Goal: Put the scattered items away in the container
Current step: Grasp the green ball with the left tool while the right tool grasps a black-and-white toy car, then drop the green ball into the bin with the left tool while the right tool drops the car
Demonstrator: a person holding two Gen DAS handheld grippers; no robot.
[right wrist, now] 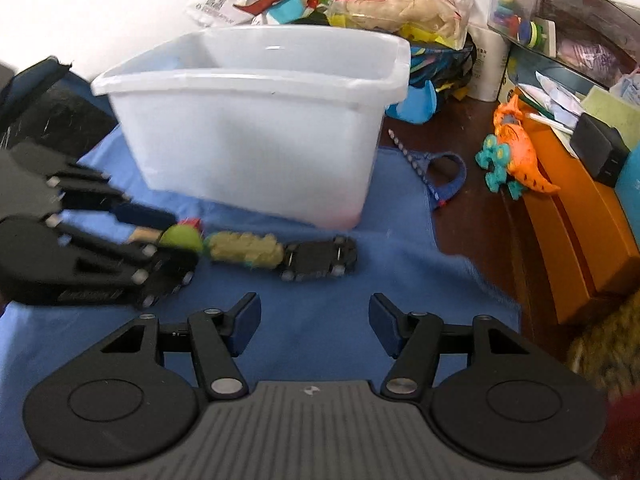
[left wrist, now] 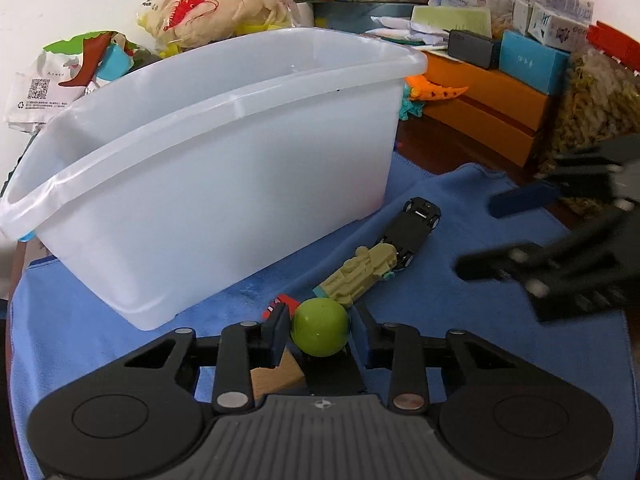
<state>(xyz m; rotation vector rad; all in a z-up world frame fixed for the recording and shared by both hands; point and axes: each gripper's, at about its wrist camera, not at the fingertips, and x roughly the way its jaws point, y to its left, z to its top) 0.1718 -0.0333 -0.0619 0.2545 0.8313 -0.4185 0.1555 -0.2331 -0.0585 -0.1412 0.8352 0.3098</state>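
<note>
A white plastic bin stands on a blue cloth; it also shows in the right wrist view. My left gripper is shut on a green ball, close to the cloth, with a wooden block under it. Beyond the ball lie a beige toy figure and a black toy car on its back. A red piece peeks out beside the left finger. My right gripper is open and empty over the cloth, in front of the car and the figure.
An orange dinosaur toy lies right of the bin by an orange box. A blue strap lies at the cloth's edge. Bags and boxes are piled behind the bin. Bare dark table lies to the right.
</note>
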